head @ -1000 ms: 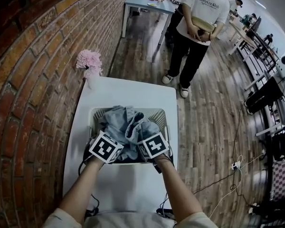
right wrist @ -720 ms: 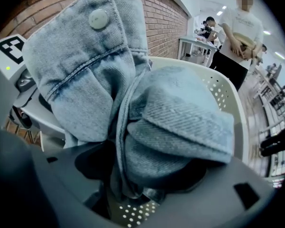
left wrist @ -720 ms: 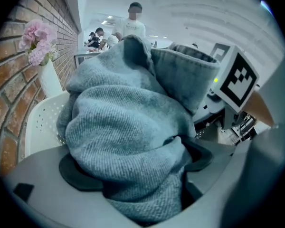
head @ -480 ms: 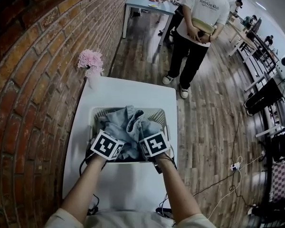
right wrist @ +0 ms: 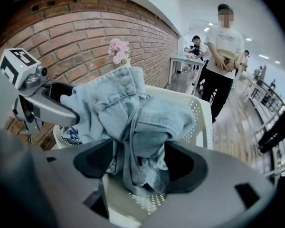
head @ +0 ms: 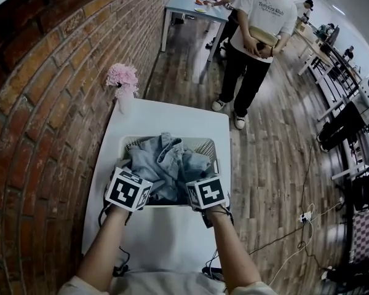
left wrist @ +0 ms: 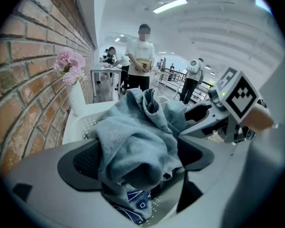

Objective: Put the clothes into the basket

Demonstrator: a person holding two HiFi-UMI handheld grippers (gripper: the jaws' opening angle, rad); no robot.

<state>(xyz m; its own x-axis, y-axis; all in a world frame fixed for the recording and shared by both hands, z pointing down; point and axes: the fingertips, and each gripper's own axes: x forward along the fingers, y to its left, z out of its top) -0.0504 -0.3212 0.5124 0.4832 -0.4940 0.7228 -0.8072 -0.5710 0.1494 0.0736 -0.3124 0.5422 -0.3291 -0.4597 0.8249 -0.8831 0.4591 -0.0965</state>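
As clothes (head: pixel 166 165) lie in basket (head: pixel 218 158), task looks nrly done: left gripper (left wrist: pixel 137 160) & right gripper (right wrist: pixel 140 163) jaws just eased apart, cloth betw. each; only pull-out remains.

my left gripper (left wrist: pixel 135 161): jaws apart, just been opening. grey-blue garment (left wrist: pixel 133 134) bunched between pads (left wrist: pixel 80 163), not clamped. navy patterned cloth (left wrist: pixel 135 206) peeks under it. white perforated basket (left wrist: pixel 83 123) holds pile. right gripper (left wrist: pixel 195 120) at right with marker cube (left wrist: pixel 237 96), beside garment. brick wall (left wrist: pixel 23 80) at left, pink flowers (left wrist: pixel 69 65) in white vase (left wrist: pixel 77 99). person in white t-shirt (left wrist: pixel 141 63) stands beyond.
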